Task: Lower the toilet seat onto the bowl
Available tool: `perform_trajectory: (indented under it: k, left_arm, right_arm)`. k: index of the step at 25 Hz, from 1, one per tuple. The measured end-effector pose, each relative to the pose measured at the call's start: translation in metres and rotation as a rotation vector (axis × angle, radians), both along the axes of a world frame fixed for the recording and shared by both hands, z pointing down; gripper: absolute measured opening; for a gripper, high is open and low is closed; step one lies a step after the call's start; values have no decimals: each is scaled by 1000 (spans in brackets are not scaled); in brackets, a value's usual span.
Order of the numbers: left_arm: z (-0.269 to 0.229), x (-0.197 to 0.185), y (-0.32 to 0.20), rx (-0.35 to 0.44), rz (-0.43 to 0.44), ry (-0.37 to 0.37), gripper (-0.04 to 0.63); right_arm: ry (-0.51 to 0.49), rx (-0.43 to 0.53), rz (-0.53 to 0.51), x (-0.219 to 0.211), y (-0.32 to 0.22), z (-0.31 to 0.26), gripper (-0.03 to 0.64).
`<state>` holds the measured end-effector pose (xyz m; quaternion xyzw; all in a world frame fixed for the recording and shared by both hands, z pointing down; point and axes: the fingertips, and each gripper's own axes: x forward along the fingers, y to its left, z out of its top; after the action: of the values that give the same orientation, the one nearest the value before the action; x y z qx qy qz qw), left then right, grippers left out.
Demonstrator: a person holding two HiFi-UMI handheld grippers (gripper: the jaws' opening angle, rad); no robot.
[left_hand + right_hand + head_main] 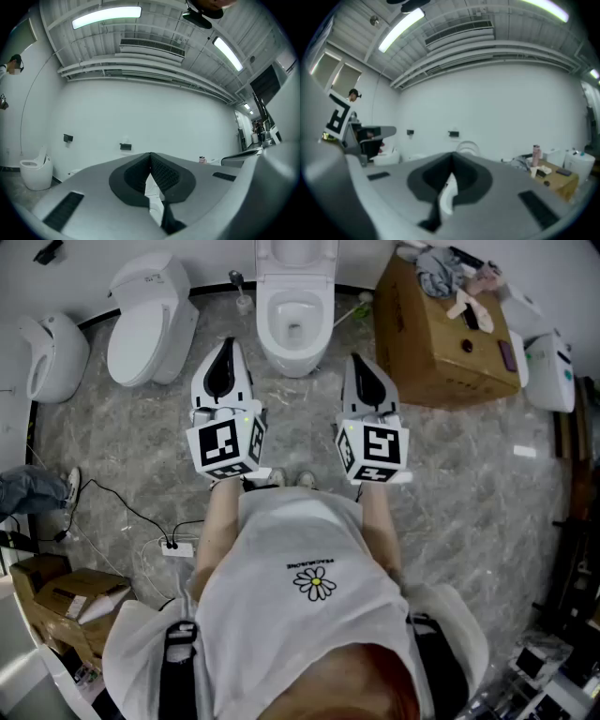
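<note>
Floor [469,484]: grey marbled stone.
Far middle: white open toilet [295,310].
Left of it: closed toilet [150,320].
Right of it: cardboard box [441,334], near.
Near left: power strip [176,547] with cables; smaller boxes [66,601].

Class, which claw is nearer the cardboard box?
Right. The right claw is close beside the cardboard box; the left claw lies past the toilet, farther off.

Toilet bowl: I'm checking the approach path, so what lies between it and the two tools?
Only bare marbled floor separates the toilet bowl from the left tool and right tool; the head view shows this.
</note>
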<state>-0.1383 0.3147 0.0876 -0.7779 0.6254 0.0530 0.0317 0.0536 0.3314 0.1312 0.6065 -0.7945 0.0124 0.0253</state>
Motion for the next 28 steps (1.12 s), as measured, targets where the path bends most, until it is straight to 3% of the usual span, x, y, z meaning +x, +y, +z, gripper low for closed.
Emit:
perform_trajectory:
  k: [9,15,21,28]
  left_arm:
    - [5,10,-2,5,11,2,21]
    - [6,25,-5,24,7,-7,21]
    - [7,19,-11,26,-17,34,21]
    - [5,29,-24,41,-9,26,21]
  right_arm:
    - [-77,15,-52,4,0,3,29]
    - [-47,18,-30,22,-9,11,29]
    - [-36,17,-48,27,-11,13,29]
    - [-98,13,-26,51,-13,16,29]
